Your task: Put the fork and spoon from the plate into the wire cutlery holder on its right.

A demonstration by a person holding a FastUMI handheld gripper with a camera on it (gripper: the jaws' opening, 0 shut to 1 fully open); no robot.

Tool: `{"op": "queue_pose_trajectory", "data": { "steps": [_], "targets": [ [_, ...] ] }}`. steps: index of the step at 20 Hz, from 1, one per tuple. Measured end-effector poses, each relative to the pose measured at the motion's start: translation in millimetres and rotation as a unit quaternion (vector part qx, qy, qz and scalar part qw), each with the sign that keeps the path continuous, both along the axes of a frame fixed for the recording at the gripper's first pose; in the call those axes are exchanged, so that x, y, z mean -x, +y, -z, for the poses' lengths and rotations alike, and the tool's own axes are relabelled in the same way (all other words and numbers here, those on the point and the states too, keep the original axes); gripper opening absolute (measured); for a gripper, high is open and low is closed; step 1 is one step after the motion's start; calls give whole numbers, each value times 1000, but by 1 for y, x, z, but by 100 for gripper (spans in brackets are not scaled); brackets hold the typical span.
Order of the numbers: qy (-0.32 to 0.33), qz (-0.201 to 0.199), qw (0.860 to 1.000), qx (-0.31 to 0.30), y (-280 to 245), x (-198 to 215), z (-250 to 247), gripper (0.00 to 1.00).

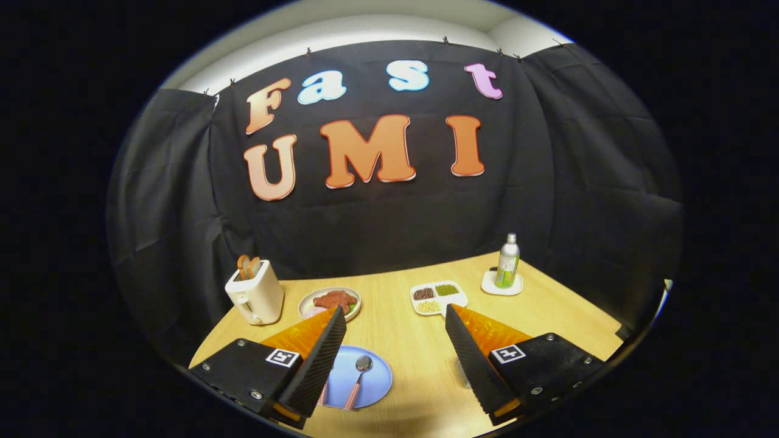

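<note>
A blue plate (371, 380) lies on the wooden table, low between my fingers and close to the left one. On it rests a spoon (359, 378) with a metal bowl and a pink striped handle. A second pink handle (322, 395), likely the fork's, peeks out beside the left finger, which hides the rest of it. A faint wire shape (461, 372), probably the cutlery holder, shows at the inner edge of the right finger, mostly hidden. My gripper (394, 310) is held above the table, open, with nothing between its fingers.
Beyond the fingers stand a white toaster (255, 295) with bread, a plate of food (331, 301), a divided white tray (438, 297) and a bottle (508, 261) on a white coaster (502, 286). Black cloth walls close the table's far sides.
</note>
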State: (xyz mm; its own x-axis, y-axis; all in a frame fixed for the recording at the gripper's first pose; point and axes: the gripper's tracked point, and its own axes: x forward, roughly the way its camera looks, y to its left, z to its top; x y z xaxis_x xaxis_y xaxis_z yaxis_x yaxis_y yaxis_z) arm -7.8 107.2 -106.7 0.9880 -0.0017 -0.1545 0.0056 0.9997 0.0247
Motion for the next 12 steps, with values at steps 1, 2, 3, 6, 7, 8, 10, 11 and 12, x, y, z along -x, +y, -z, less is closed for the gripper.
{"op": "queue_pose_trajectory", "data": {
  "steps": [1,2,3,6,7,8,10,11,12],
  "targets": [
    [10,-3,1000,4,9,0,14,99],
    [20,-7,1000,8,18,0,29,98],
    [31,-12,999,10,28,-2,44,98],
    [64,-10,998,17,44,-7,87,99],
    [73,-9,997,20,46,-8,101,99],
    [82,-8,996,26,50,-10,115,99],
    [99,-5,994,46,54,-13,140,99],
    [107,-3,993,56,56,-15,150,98],
    [116,-2,991,62,57,-17,159,98]
  ]
}}
